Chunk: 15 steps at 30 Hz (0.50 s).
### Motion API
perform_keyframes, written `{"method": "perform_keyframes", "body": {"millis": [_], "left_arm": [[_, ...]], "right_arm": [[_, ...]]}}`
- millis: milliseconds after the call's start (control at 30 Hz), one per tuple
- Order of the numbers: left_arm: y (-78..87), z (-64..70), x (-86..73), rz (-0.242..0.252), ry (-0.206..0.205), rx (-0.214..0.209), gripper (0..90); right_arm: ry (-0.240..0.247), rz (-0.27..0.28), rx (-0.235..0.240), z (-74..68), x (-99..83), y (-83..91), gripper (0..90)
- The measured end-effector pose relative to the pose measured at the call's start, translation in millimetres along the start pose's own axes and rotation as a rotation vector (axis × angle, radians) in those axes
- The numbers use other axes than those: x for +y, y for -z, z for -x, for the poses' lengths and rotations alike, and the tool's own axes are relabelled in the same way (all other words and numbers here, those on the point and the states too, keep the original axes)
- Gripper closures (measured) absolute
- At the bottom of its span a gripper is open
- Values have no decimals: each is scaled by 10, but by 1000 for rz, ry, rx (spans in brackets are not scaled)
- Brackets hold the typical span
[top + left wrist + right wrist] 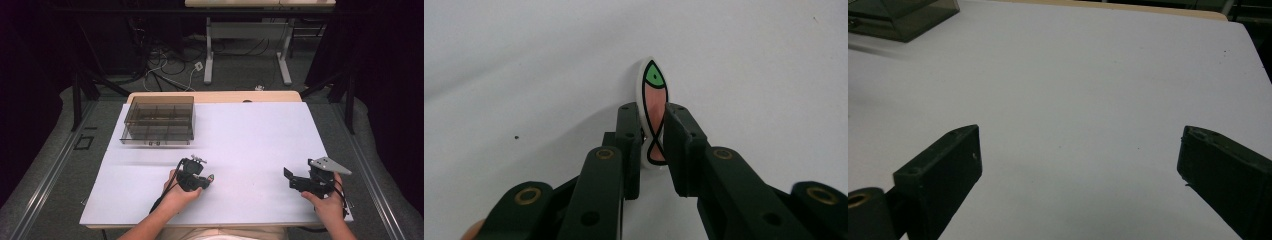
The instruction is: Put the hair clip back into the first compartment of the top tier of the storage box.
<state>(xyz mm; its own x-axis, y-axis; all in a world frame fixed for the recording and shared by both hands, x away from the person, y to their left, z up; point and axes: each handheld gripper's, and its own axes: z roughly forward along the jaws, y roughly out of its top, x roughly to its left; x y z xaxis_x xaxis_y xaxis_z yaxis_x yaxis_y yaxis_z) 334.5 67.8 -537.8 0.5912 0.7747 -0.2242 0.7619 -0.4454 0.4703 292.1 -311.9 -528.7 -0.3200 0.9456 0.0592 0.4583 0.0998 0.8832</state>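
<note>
White tabletop (250, 145) bears the left tongs (654, 145) pinching a fish token (654, 95), right tongs (1078, 165) spread wide.

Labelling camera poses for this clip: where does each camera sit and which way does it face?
High view: above the person's side, looking forward and down on the white table; both forearms and hands show, left gripper, right gripper.
Left gripper view: rides the left gripper, looking along its jaws closed on a fish piece.
Right gripper view: rides the right gripper, jaws wide apart, facing across the table.
Shared: high and right gripper views both show the compartment box.
</note>
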Motion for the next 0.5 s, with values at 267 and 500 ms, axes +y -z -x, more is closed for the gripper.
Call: {"method": "perform_keyframes", "body": {"millis": [267, 500], "left_arm": [[18, 1, 4, 14, 14, -12, 775], [35, 1, 9, 19, 14, -16, 775]], "right_arm": [[-1, 1, 0, 1, 0, 0, 39], [-1, 0, 0, 1, 0, 0, 39]]}}
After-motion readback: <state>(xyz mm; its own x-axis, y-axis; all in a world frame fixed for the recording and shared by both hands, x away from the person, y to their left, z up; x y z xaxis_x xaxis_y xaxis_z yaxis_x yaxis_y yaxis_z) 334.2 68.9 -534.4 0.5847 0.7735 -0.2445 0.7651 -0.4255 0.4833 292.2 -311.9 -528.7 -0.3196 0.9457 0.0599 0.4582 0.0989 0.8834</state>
